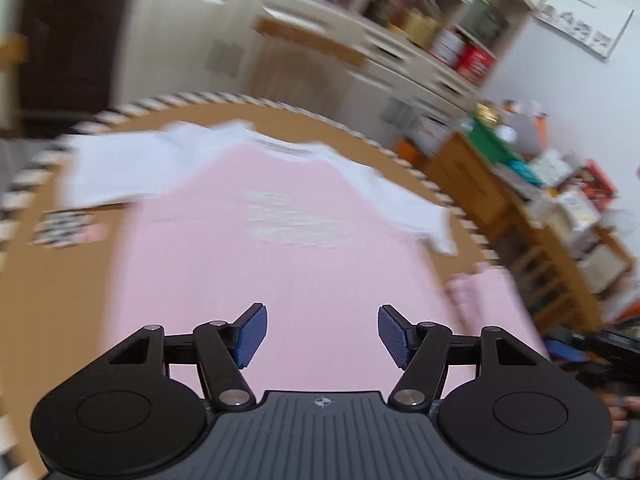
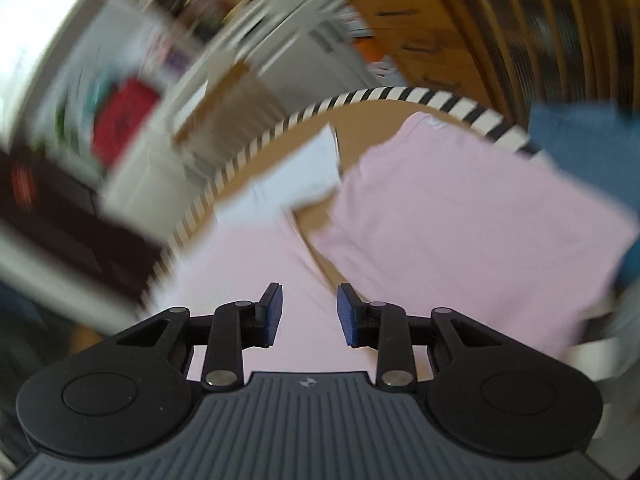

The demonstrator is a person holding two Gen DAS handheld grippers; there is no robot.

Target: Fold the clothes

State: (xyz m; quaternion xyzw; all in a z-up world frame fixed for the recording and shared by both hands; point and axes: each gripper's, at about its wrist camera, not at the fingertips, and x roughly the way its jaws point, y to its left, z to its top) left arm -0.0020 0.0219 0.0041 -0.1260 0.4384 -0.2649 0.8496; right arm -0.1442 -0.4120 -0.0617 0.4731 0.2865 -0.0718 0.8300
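A pink T-shirt with white sleeves [image 1: 280, 240] lies spread flat on a round brown table [image 1: 48, 280], collar at the far side. My left gripper [image 1: 322, 334] hovers above its near hem, open, with nothing between the blue pads. In the right wrist view the same pink shirt [image 2: 248, 264] runs under my right gripper [image 2: 310, 314], which is open with a narrower gap and holds nothing. A second pink garment [image 2: 460, 220], folded, lies to the right of it. Both views are blurred by motion.
The table has a black-and-white striped rim [image 2: 400, 98]. A blue cloth [image 2: 580, 140] lies at the table's right edge. A small printed card [image 1: 64, 228] lies left of the shirt. White cabinets [image 1: 320, 60] and wooden shelves [image 1: 520, 220] stand behind the table.
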